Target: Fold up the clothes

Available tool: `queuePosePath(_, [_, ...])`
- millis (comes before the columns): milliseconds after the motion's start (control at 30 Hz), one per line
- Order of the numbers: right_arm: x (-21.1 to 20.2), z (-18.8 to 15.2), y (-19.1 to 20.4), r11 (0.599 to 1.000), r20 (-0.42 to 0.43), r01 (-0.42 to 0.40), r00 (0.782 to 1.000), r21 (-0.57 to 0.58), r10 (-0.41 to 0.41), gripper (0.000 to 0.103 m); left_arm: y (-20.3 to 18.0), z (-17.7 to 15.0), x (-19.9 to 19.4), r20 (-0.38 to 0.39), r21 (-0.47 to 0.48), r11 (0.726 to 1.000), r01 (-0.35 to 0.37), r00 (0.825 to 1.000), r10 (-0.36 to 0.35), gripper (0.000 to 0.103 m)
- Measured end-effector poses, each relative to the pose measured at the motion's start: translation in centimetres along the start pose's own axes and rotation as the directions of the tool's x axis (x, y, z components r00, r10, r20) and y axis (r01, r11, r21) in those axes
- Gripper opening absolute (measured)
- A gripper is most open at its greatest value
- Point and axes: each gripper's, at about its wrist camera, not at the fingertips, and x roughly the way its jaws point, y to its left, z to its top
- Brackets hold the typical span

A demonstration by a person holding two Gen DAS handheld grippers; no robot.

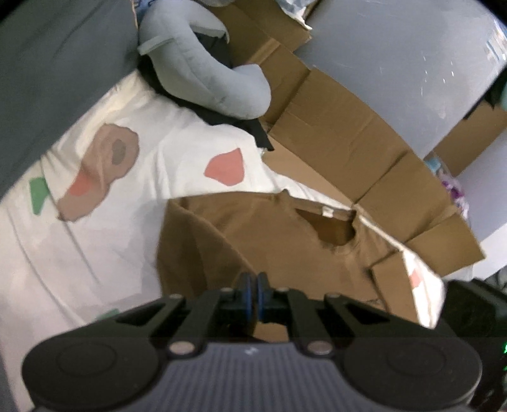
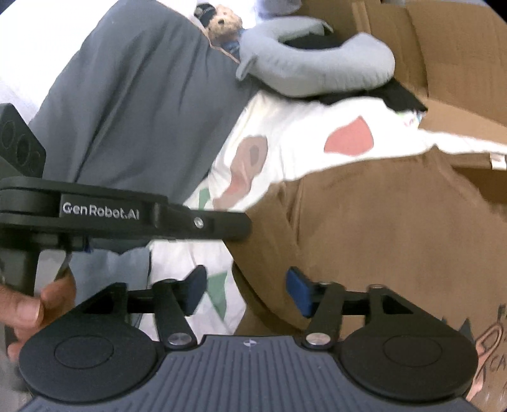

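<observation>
Only the right wrist view shows a teddy bear (image 2: 223,23) (blurred, perhaps).

**Open right gripper above a brown T-shirt**

The right gripper (image 2: 245,293) hovers over the near left edge of the brown T-shirt (image 2: 396,228), its blue pads well apart with nothing between them. Left of the shirt, the left gripper (image 2: 247,226) reaches in, a hand (image 2: 28,304) on its handle. Beyond the shirt lie a patterned white sheet (image 2: 304,133), grey neck pillow (image 2: 317,68) and cardboard box (image 2: 450,50).
</observation>
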Motion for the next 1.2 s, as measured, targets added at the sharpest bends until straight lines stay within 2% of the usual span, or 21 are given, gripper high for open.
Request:
queuePosePath(133, [0.4, 0.9, 0.1, 0.999, 0.027, 0.027, 0.999, -0.041, -0.026, 0.065, -0.3, 0.4, 0.4, 0.015, -0.044, 0.997, 0.062, 0.998, -0.061, 0.004])
queuePosePath(200, [0.6, 1.2, 0.2, 0.997, 0.029, 0.033, 0.999, -0.076, -0.031, 0.059, -0.6, 0.6, 0.7, 0.023, -0.047, 0.995, 0.088, 0.996, -0.087, 0.005])
queuePosePath(233, [0.8, 1.3, 0.2, 0.995, 0.025, 0.038, 0.999, -0.096, -0.035, 0.044, -0.8, 0.7, 0.8, 0.026, -0.048, 0.994, 0.101, 0.995, -0.1, 0.007])
queuePosePath(267, [0.9, 1.4, 0.1, 0.993, 0.024, 0.049, 0.999, -0.108, -0.047, 0.027, -0.8, 0.9, 1.0, 0.021, -0.046, 0.995, 0.084, 0.996, -0.083, 0.012])
queuePosePath(333, [0.9, 1.8, -0.6, 0.991, 0.024, 0.075, 0.997, -0.11, -0.073, 0.007, -0.9, 1.3, 1.4, 0.009, -0.04, 0.998, 0.048, 0.999, -0.047, 0.034])
queuePosePath(367, [0.9, 2.0, -1.1, 0.993, 0.015, 0.07, 0.998, -0.1, -0.069, 0.003, -0.9, 1.5, 1.6, 0.009, -0.03, 0.999, 0.015, 1.0, -0.015, 0.037])
queuePosePath(500, [1.3, 3.5, -2.9, 0.995, -0.036, 0.054, 0.998, -0.079, -0.057, 0.002, 0.4, 2.7, 2.5, 0.029, -0.041, 0.997, -0.059, 0.998, 0.06, 0.042])
queuePosePath(667, [1.9, 4.8, -4.8, 0.995, -0.107, 0.049, 0.992, -0.087, -0.059, 0.002, 2.5, 3.9, 3.5, 0.063, -0.118, 0.979, -0.165, 0.983, 0.173, 0.046])
queuePosePath(733, [2.2, 5.1, -5.5, 0.995, -0.132, 0.046, 0.99, -0.088, -0.058, 0.002, 3.1, 4.4, 4.0, 0.062, -0.118, 0.973, -0.198, 0.977, 0.206, 0.051])
queuePosePath(833, [2.6, 5.3, -6.6, 0.996, -0.163, 0.038, 0.985, -0.082, -0.051, 0.001, 3.9, 4.9, 5.1, 0.051, -0.097, 0.963, -0.253, 0.965, 0.258, 0.052])
queuePosePath(1033, [3.0, 3.6, -10.7, 0.997, -0.159, 0.073, 0.984, -0.015, -0.074, 0.001, 5.6, 6.1, 7.2, 0.054, -0.123, 0.951, -0.284, 0.955, 0.292, 0.053])
queuePosePath(1200, [3.1, 1.4, -12.9, 0.995, -0.149, 0.097, 0.985, 0.025, -0.092, 0.001, 4.7, 7.5, 9.1, 0.05, -0.079, 0.966, -0.245, 0.967, 0.249, 0.06])
